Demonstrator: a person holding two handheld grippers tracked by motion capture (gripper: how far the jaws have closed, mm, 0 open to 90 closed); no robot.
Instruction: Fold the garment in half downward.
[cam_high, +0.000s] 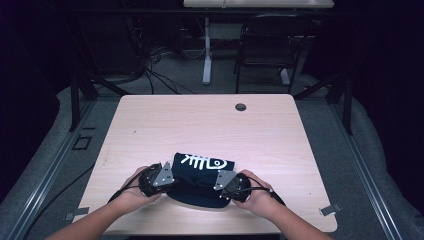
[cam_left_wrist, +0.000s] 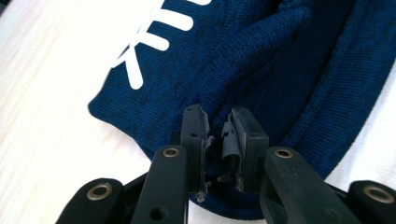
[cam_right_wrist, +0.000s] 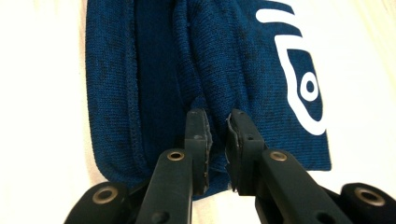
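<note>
A folded dark blue knitted garment (cam_high: 202, 172) with a white fish-skeleton print lies near the front edge of the light wooden table (cam_high: 200, 120). My left gripper (cam_high: 174, 183) is at its left end and my right gripper (cam_high: 217, 187) at its right end, each held by a hand. In the left gripper view the garment (cam_left_wrist: 224, 60) runs down between the jaws of the left gripper (cam_left_wrist: 218, 116), which stand almost together on a fold. In the right gripper view a ridge of the garment (cam_right_wrist: 215, 60) leads into the narrow gap of the right gripper (cam_right_wrist: 216, 116).
A round cable hole (cam_high: 240, 106) sits near the table's far edge. Beyond the table are a dark chair (cam_high: 270, 45), a white desk leg (cam_high: 206, 55) and loose cables (cam_high: 155, 75) on the floor. Metal rails (cam_high: 45, 175) run along both sides.
</note>
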